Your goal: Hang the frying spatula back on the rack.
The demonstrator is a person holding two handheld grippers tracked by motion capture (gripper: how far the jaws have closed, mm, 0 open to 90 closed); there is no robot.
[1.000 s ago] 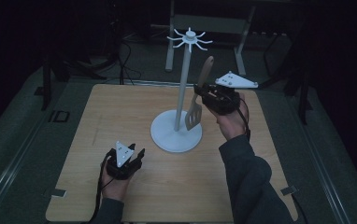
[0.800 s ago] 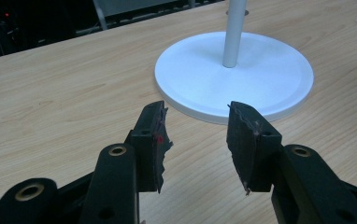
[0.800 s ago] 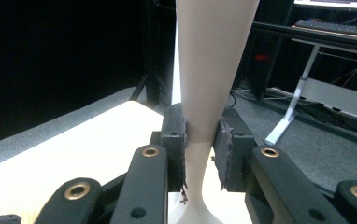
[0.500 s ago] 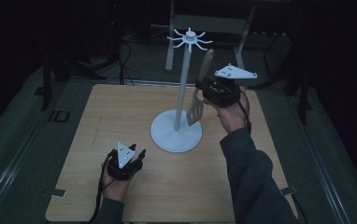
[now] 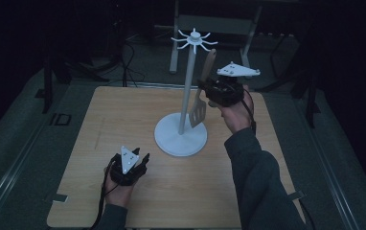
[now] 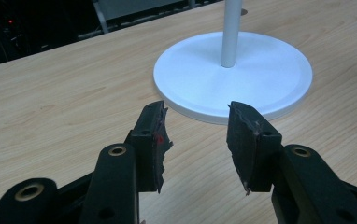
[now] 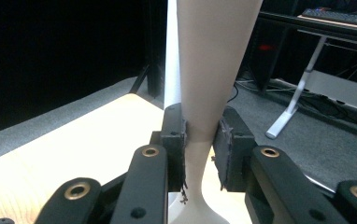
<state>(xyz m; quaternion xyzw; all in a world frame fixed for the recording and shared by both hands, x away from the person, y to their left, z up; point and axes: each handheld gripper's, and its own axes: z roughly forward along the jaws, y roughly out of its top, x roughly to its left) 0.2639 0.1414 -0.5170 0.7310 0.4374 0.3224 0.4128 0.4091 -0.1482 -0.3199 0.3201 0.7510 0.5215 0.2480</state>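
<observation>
You sit at a light wooden desk point(image 5: 123, 120) in a dim room, a hand-held gripper in each hand. In the middle of the desk stands a white rack point(image 5: 186, 103): a round flat base, a thin upright pole, and a ring of small hooks at the top.

Your right hand-held gripper point(image 5: 209, 91) is raised above the desk, just right of the pole. Its jaws pinch a wooden spatula point(image 5: 201, 98) by the handle. The spatula hangs nearly upright, tilted a little, with its slotted blade pointing down over the rack's base and its handle end reaching up towards the hooks without touching them. In the right gripper view the pale handle point(image 7: 204, 93) rises between the two black pads, which press on it from both sides, and the white pole stands just behind it.

Your left hand-held gripper point(image 5: 140, 160) rests low near the front edge of the desk, well apart from the spatula. Its jaws are spread with nothing between them, and they point at the rack's base point(image 6: 232, 74)
</observation>
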